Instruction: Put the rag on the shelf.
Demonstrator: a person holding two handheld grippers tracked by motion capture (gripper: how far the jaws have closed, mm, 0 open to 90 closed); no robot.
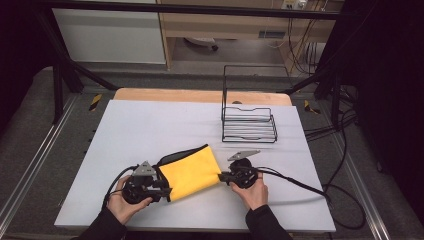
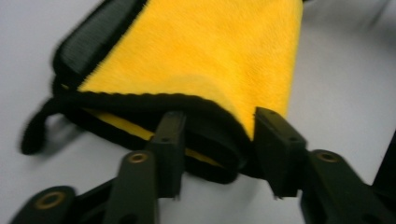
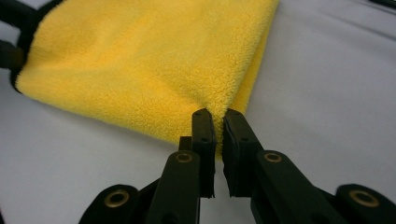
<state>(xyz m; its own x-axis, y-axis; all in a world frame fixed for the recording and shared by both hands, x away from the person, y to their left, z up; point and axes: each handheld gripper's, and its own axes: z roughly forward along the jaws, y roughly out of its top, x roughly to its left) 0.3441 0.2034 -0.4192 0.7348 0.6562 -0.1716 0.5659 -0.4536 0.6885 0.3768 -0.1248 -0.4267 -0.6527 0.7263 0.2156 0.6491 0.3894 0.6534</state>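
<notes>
Folding looks partly done: yellow towel (image 1: 192,172) lies doubled on the white table (image 1: 150,130) between both grippers; right gripper (image 3: 217,116) pinches its corner; left gripper (image 2: 212,135) stands half-wide around the black-edged hem, not pressing; final fold likely remains.

Our count on the table

We see 1 yellow cloth (image 1: 192,172), folded, 1 black wire rack (image 1: 248,125), 2 grippers – left gripper (image 1: 165,192) & right gripper (image 1: 221,176) – w/ 2 hands, and 1 white table top (image 1: 150,125)
</notes>
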